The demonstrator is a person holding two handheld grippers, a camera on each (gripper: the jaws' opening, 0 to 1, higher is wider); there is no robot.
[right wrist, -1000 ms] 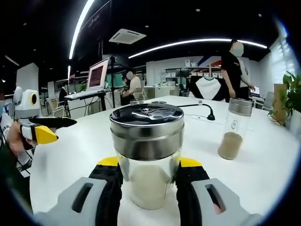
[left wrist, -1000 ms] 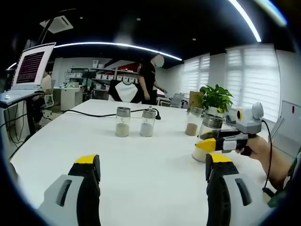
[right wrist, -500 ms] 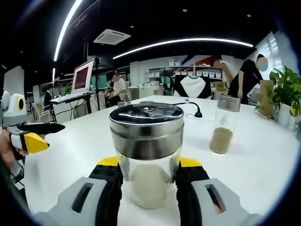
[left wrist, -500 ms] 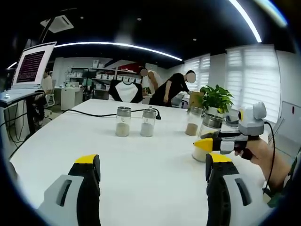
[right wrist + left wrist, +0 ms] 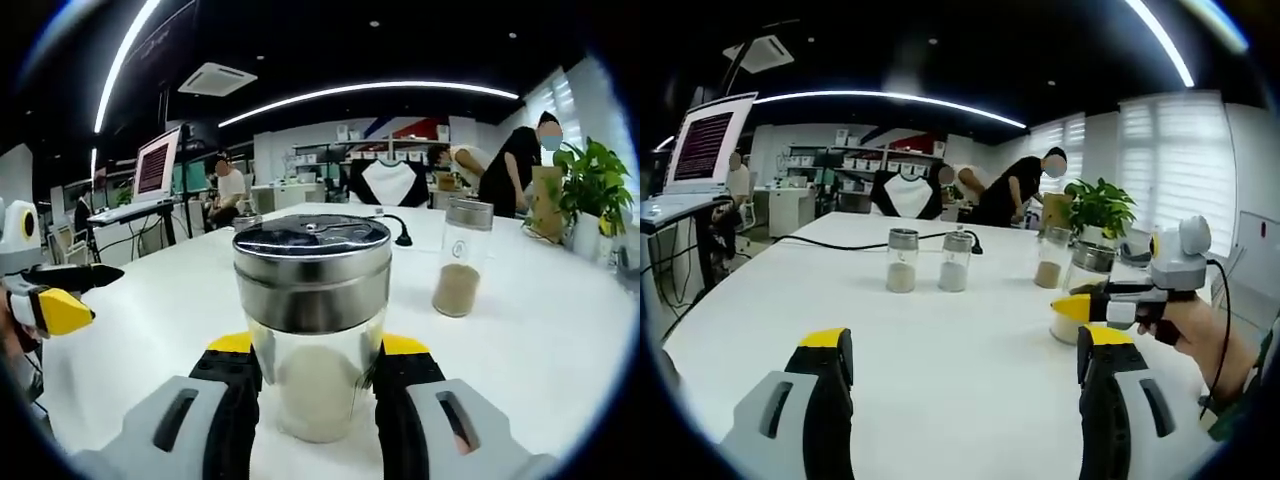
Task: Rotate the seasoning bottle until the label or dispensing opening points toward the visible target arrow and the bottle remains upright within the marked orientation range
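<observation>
The seasoning bottle [image 5: 312, 330] stands upright, pinched in the right claw [image 5: 312, 385]; the left claw [image 5: 965, 385] hangs spread, well apart.

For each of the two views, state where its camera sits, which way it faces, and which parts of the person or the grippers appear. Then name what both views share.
Left gripper view: rides the left gripper, facing across the white table at two shakers; the right gripper and the person's hand enter from the right.
Right gripper view: rides the right gripper, whose fingers clamp the seasoning bottle; the left gripper shows at the left.
Shared: the table, the potted plant, the held bottle.
</observation>
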